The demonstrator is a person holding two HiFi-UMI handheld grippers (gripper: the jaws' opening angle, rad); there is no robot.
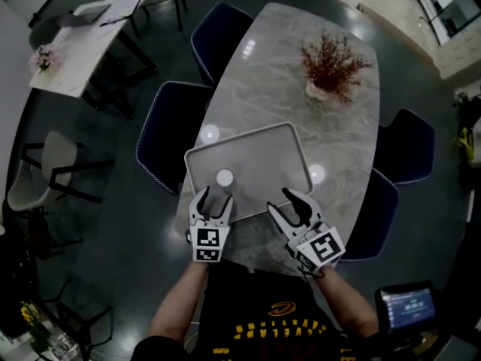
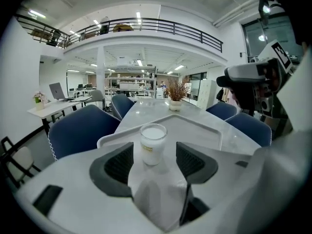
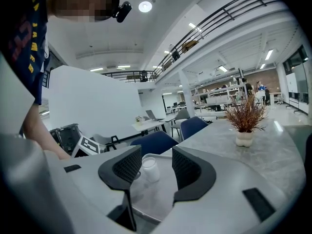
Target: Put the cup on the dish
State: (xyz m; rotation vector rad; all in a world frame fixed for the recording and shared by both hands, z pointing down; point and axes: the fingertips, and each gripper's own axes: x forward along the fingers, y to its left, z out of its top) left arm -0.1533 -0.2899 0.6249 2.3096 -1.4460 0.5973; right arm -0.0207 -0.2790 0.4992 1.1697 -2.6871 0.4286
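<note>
A small white cup (image 1: 225, 177) stands upright on the near left part of a grey rectangular tray (image 1: 264, 159) on the marble table. My left gripper (image 1: 214, 199) is open just short of the cup; in the left gripper view the cup (image 2: 153, 144) sits centred beyond the spread fingertips of the left gripper (image 2: 154, 152), not touched. At the tray's near right edge my right gripper (image 1: 279, 199) is open and points left toward the cup. The right gripper view frames the cup (image 3: 149, 168) between the empty jaws of the right gripper (image 3: 157, 155), farther off on the tray (image 3: 161, 194).
A dried red plant in a white pot (image 1: 331, 66) stands on the far part of the table. Dark blue chairs (image 1: 169, 138) line the left side, others (image 1: 402, 145) the right. A white table with a laptop (image 1: 83, 43) stands at far left.
</note>
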